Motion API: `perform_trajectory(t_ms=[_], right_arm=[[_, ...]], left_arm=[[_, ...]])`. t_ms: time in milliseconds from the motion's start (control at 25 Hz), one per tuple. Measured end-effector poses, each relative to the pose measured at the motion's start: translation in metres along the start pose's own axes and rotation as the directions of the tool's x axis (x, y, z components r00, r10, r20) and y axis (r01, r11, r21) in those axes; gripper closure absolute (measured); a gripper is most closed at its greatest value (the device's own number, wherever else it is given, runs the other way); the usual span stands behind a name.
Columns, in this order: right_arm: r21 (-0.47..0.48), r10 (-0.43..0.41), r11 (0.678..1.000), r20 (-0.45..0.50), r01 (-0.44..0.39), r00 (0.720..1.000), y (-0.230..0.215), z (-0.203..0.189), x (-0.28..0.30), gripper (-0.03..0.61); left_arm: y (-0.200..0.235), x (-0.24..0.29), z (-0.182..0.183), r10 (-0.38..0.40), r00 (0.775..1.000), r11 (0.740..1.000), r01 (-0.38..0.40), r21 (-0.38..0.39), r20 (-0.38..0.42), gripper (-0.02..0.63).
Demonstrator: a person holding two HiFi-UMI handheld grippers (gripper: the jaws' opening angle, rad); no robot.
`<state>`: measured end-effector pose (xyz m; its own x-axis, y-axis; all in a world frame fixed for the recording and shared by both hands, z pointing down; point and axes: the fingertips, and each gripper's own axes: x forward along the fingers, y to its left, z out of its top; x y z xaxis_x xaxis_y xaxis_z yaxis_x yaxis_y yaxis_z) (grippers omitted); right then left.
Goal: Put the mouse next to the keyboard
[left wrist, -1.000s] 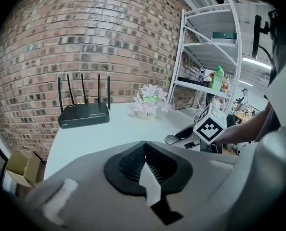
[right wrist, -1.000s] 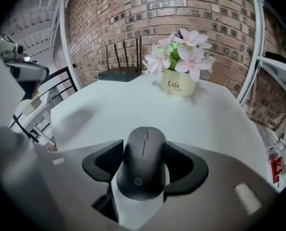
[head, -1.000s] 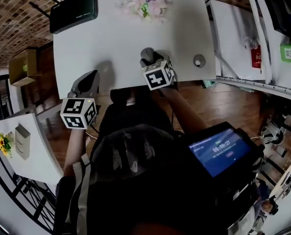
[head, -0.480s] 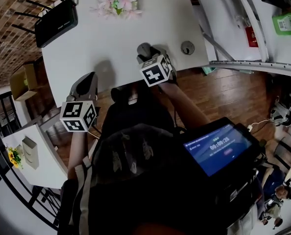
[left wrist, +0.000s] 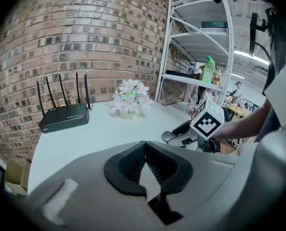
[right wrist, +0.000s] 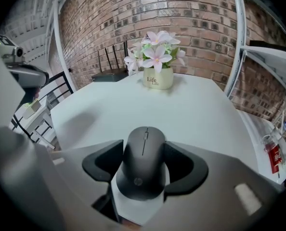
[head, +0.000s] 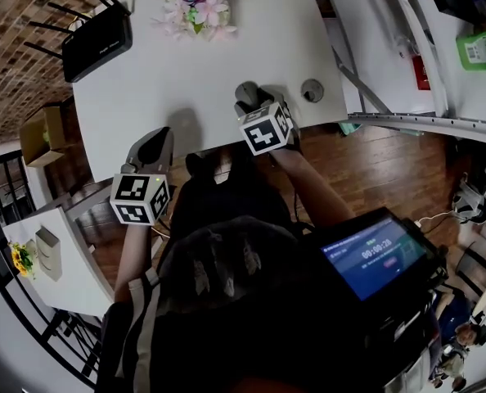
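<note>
Open tabletop [head: 202, 72] ahead — router [head: 96, 43]; flower pot [head: 195, 6] at far edge

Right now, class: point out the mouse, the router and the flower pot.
mouse [right wrist: 143, 162], right gripper view, on its black top shell.
router [left wrist: 65, 118], left gripper view, on its front face.
flower pot [right wrist: 158, 79], right gripper view, on its cream wall.
</note>
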<state>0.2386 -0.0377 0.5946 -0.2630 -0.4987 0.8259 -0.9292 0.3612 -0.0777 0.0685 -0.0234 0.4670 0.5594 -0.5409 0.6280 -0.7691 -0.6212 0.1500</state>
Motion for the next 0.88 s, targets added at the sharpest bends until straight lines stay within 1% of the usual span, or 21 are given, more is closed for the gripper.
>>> perform_trajectory(t_ms=[200,360,480,600,720,880], right_arm=[[-0.009,-0.002,1.000,-0.007,0.002,1.000,-0.006,-0.001,-0.001,0.302],[0.003,-0.026,1.000,-0.015,0.027,1.000,-0.013,-0.003,-0.004,0.302],[0.012,-0.062,0.998,-0.018,0.062,0.998,-0.019,-0.005,-0.007,0.302],[0.026,-0.116,0.993,-0.025,0.117,0.993,-0.028,-0.006,-0.010,0.302],[0.060,-0.154,0.986,-0.062,0.158,0.986,-0.039,-0.011,-0.016,0.302],[0.074,-0.185,0.978,-0.102,0.193,0.977,-0.052,-0.016,-0.014,0.301]], left_arm=[[0.000,0.003,-0.002,0.003,1.000,1.000,-0.003,-0.021,0.003,0.611],[0.002,0.004,0.000,-0.019,1.000,1.000,0.019,-0.025,0.014,0.611],[0.013,0.003,-0.001,-0.031,0.999,0.999,0.032,-0.038,0.030,0.611],[0.028,0.004,-0.004,-0.037,0.998,0.998,0.039,-0.047,0.043,0.611],[0.034,0.002,-0.004,-0.066,0.995,0.996,0.070,-0.063,0.068,0.611],[0.046,-0.003,-0.005,-0.093,0.991,0.993,0.100,-0.067,0.094,0.611]])
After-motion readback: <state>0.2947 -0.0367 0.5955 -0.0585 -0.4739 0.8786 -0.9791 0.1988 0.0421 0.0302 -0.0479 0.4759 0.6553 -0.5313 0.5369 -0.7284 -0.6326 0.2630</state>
